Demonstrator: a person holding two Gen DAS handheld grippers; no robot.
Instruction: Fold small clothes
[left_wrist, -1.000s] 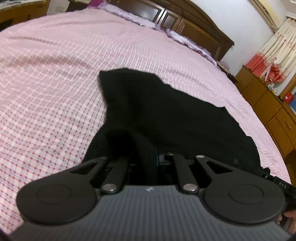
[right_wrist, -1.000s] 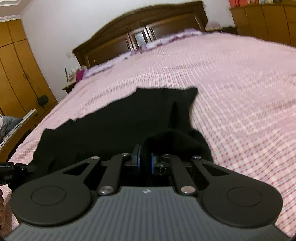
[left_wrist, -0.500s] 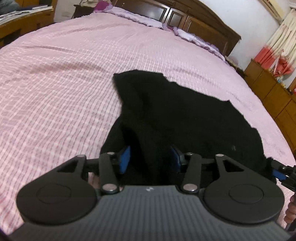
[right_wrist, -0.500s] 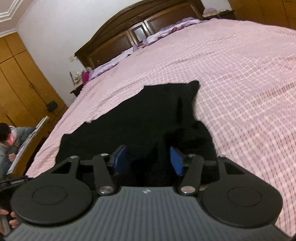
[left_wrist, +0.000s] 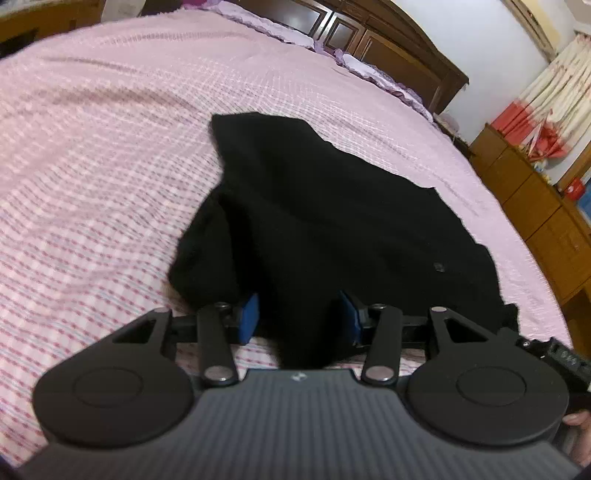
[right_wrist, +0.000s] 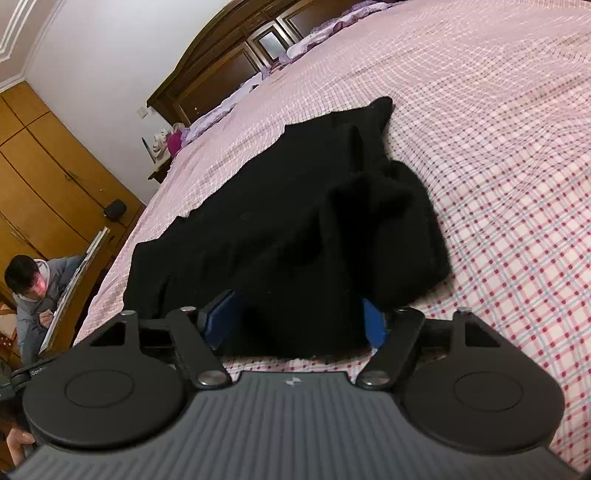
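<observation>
Jaws are standing wide on both sides, nothing clamped between them. The left gripper (left_wrist: 299, 317) is hovering low over the near edge of the black garment (left_wrist: 332, 221), its blue pads (left_wrist: 248, 318) sitting spread on either side of a strip of dark cloth, and whether they are touching that cloth I cannot tell. The right gripper (right_wrist: 295, 325) is doing the same at its own end of the garment (right_wrist: 295, 221), blue pads (right_wrist: 375, 326) parted with the hem lying between them.

The garment is lying spread on the bed (left_wrist: 92, 147), on the pink checked cover, and a folded-over lump of it is bunching up just beyond each gripper. Its far corner is pointing toward the dark wooden headboard (left_wrist: 388, 40), with lilac pillows (left_wrist: 369, 70) lining the bed just before that headboard.

Off the bed's left edge in the right wrist view, a person (right_wrist: 33, 295) is sitting in a grey hooded top, beside yellow-brown wardrobe doors (right_wrist: 48, 170).
</observation>
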